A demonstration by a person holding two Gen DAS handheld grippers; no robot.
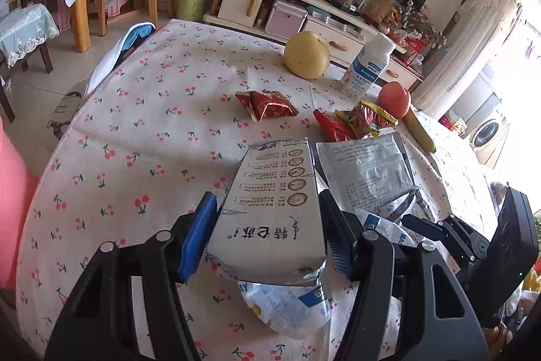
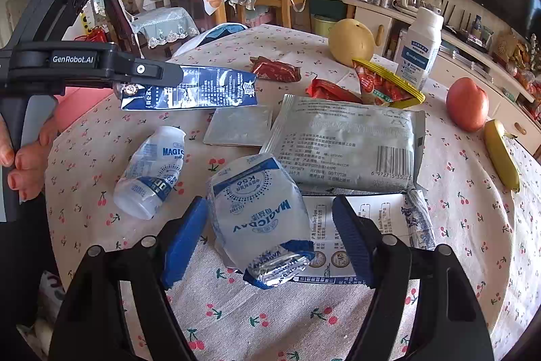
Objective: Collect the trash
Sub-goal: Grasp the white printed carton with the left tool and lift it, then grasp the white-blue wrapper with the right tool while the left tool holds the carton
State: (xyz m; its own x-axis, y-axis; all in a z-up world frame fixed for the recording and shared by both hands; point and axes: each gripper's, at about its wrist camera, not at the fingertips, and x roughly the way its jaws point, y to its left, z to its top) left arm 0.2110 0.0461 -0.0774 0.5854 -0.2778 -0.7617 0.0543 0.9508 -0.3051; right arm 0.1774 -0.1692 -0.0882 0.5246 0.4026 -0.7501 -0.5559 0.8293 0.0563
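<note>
Carton [image 1: 270, 212] fills the left gripper [image 1: 267, 225]; both blue pads press its sides, and it hangs clear above the cherry-print tablecloth [image 1: 135, 124]. From the right wrist camera the same carton [image 2: 189, 88] shows blue and crushed flat, its near end hidden inside the jaws. The carton blocks much of the left camera's view: a squashed bottle [image 1: 287, 307] pokes out beneath it, label partly covered.

The right gripper [image 2: 270, 232] stands open around a crumpled bottle [image 2: 260, 215]; the left pad is clear of it, and whether the right pad touches it cannot be told. That bottle lies on a flat white carton [image 2: 355, 219], which is mostly covered. A second squashed bottle [image 2: 152, 171] lies just left. Fingers [image 2: 23, 158] on the left handle are cut off by the frame edge.

Further back lie a silver pouch [image 2: 345, 141], a smaller foil square [image 2: 240, 127], red wrappers [image 2: 275, 68] and a yellow-edged packet [image 2: 385, 83]. Among them stand a white bottle [image 2: 419, 49], a pear [image 2: 351, 41], a tomato [image 2: 466, 104] and a banana [image 2: 500, 154]. Small print on the pouch is illegible.
</note>
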